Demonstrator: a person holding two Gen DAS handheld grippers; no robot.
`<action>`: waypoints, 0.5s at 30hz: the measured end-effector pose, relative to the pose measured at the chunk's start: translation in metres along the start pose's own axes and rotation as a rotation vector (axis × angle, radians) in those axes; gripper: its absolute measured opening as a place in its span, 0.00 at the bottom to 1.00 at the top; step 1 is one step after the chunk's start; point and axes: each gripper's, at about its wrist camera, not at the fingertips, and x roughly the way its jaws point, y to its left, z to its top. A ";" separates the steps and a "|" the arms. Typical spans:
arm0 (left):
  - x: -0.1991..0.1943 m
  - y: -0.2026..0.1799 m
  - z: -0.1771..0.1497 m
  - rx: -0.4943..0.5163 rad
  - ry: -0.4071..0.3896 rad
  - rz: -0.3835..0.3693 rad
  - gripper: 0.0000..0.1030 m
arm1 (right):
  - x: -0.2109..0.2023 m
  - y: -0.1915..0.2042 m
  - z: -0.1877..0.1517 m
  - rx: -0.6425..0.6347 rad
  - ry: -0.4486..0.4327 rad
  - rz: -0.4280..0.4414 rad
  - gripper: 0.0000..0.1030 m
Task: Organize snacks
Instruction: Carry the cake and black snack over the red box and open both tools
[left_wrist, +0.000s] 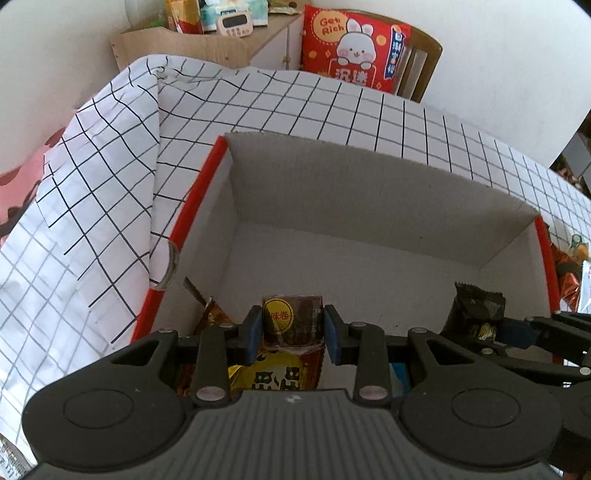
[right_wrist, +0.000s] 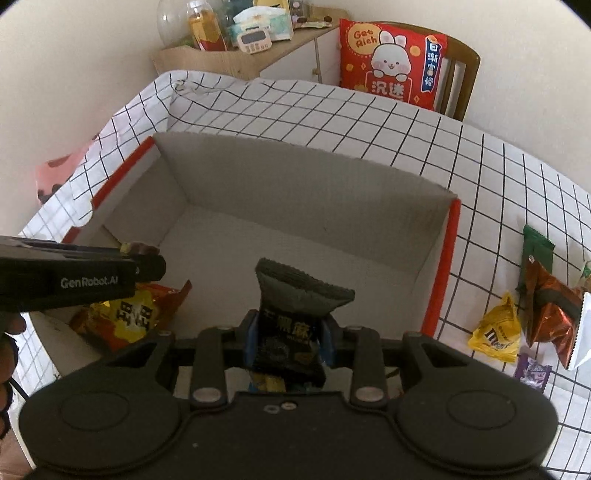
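- Left wrist view: the left gripper (left_wrist: 291, 328) has its jaws drawn narrow, the blue pads pressed on either side of a small brown snack pack (left_wrist: 291, 320) with a round yellow label.
- It holds that pack over the near end of an open cardboard box (left_wrist: 332, 192) with red edges, which sits on a white cloth (left_wrist: 110, 206) with a black grid.
- Below the held pack, on the box floor, lies an orange-and-yellow snack bag (left_wrist: 273, 376).
- At the right edge the right gripper (left_wrist: 517, 330) comes in, with a black snack packet (left_wrist: 472, 310) between its fingers.
- Right wrist view: the right gripper (right_wrist: 290, 341) also has narrow jaws, closed on the black snack packet (right_wrist: 291, 317), whose crimped top stands up above the pads.
- The packet hangs over the near part of the cardboard box (right_wrist: 314, 184).
- The left gripper (right_wrist: 142, 254) enters from the left over the box, the brown pack's end just showing at its tip; the orange-and-yellow snack bag (right_wrist: 136, 314) lies beneath it.
- Right of the box, loose on the cloth (right_wrist: 480, 177), lie a yellow candy bag (right_wrist: 498, 332), a copper-coloured wrapper (right_wrist: 546, 314), a green wrapper (right_wrist: 535, 251) and a small purple packet (right_wrist: 533, 371).
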 end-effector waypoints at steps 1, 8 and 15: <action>0.002 -0.001 0.000 0.002 0.007 0.003 0.33 | 0.001 0.000 0.001 -0.001 0.003 -0.001 0.32; 0.009 -0.003 0.001 0.014 0.026 0.004 0.33 | 0.004 0.000 0.004 -0.002 0.006 -0.004 0.33; 0.006 -0.002 0.001 0.009 0.023 -0.001 0.49 | 0.002 -0.001 0.005 0.002 0.003 -0.002 0.37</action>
